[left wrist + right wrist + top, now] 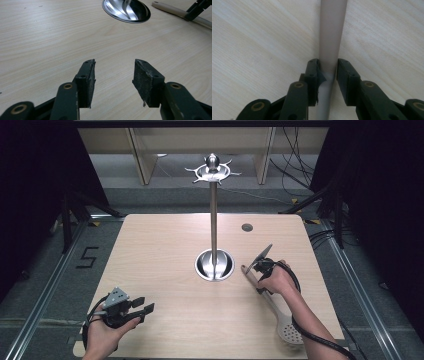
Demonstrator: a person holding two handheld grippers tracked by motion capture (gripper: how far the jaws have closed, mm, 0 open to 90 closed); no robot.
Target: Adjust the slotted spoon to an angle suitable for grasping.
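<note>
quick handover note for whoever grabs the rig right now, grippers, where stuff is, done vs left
Left gripper: open, empty, near the table's near-left corner.
Right gripper: jaws straddle the slotted spoon's pale handle; whether they are clamped is unclear.
Spoon lies flat at the table's right side, right of the hook stand.
Done: gripper placed at the handle.
Left: probably lift the spoon and hang it on the stand.

left gripper [142, 306] rests low, jaws apart and empty; right gripper [258, 266] points down, jaws close around a handle [331, 37].
</note>
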